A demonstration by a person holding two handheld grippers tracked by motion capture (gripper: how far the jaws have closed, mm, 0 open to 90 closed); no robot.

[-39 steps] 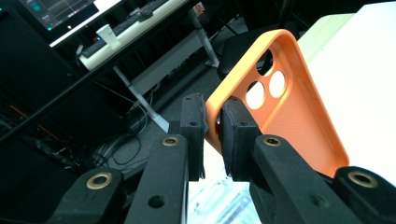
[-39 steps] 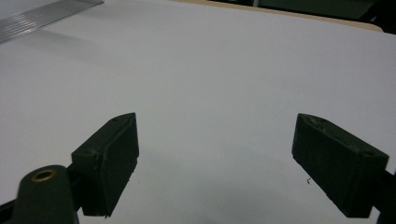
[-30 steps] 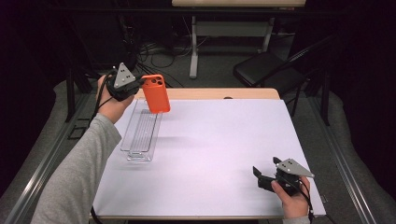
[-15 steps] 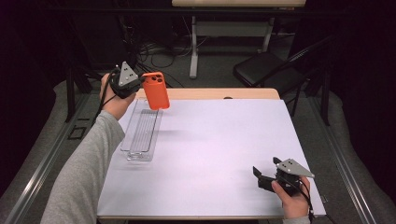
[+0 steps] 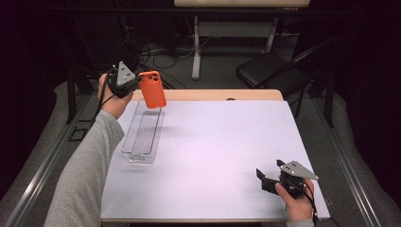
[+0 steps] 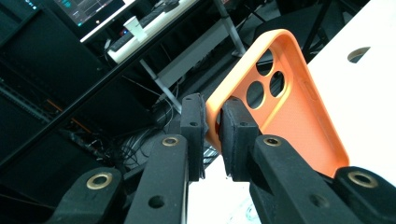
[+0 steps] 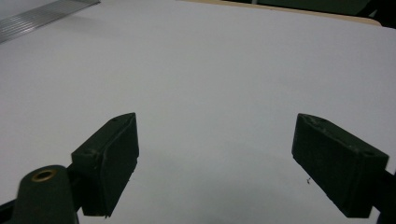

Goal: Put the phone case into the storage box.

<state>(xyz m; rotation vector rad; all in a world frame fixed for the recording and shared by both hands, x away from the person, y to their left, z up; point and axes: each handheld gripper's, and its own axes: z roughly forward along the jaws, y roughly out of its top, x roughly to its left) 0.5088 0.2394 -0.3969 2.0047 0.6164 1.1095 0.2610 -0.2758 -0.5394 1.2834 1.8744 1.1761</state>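
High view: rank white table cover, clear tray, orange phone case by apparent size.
1. white table cover
2. clear tray
3. orange phone case, lifted in the left gripper, nearer the camera than the tray, so its true size is less sure.

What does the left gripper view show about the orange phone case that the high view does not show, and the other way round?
Left gripper view: the inside of the phone case, its three camera holes, and the pads pinching its rim. High view: the clear tray lying on the table below the case, and the right gripper resting open near the table's front right corner. Both: the left gripper shut on the case, held in the air.
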